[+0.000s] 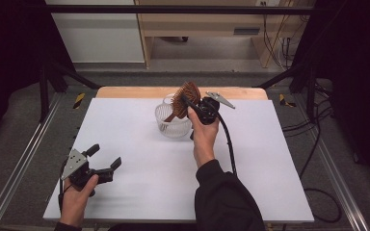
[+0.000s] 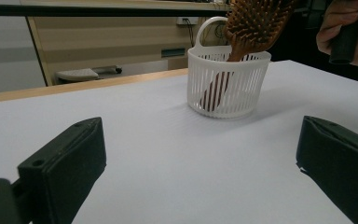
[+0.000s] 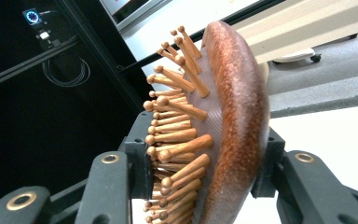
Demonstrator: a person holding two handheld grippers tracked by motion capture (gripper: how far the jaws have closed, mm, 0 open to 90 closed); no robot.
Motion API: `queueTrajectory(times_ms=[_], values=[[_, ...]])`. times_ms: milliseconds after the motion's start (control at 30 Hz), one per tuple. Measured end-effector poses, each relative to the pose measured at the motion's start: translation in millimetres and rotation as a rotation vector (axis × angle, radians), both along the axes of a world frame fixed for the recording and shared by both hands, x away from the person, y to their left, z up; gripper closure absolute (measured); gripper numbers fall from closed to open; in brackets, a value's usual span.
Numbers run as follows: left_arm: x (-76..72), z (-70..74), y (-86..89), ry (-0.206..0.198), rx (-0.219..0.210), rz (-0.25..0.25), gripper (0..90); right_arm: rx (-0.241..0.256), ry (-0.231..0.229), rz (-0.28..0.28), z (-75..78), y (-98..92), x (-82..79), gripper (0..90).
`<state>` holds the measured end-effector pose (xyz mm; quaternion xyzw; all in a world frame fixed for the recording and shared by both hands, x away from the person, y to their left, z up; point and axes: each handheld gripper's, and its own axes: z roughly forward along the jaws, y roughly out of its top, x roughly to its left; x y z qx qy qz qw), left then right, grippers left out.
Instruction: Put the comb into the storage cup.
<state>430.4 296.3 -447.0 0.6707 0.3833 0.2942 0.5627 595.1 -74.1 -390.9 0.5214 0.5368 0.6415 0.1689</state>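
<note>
The right gripper (image 1: 196,107) is clamping the head of a wooden hairbrush (image 1: 187,94) — in the right gripper view its two black jaws are pressing on either side of the brush head (image 3: 223,121), one against the peg side with its rounded wooden bristles, the other against the smooth reddish-brown back. In the high view the person's right hand (image 1: 204,132) is holding that gripper up over the far middle of the white table (image 1: 139,163), with the brush tilted and its handle reaching down into a small white slatted basket (image 1: 171,124). The left gripper view is showing the same thing from low on the table: the handle is standing inside the basket (image 2: 226,86), visible through the slats, while the bristled head (image 2: 256,23) is sticking out above the rim beside the basket's loop handle.

The left gripper (image 1: 103,161) is sitting near the front left corner of the table in the person's left hand (image 1: 77,197), well apart from the basket — its jaws are spread wide with nothing between them, and they are pointing toward the basket across bare tabletop
</note>
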Motion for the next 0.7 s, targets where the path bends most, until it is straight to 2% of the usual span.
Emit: queueTrajectory(times_ms=[333, 700], values=[[0.2, -0.2, -1.2, 0.000, 0.000, -0.004, 1.7, 0.006, 0.023, -0.009, -7.4, -5.5, 0.0, 52.3], [0.3, -0.3, -1.9, 0.001, 0.002, -0.007, 1.7, -0.013, 0.036, 0.000, -8.2, -10.2, 1.5, 50.3]])
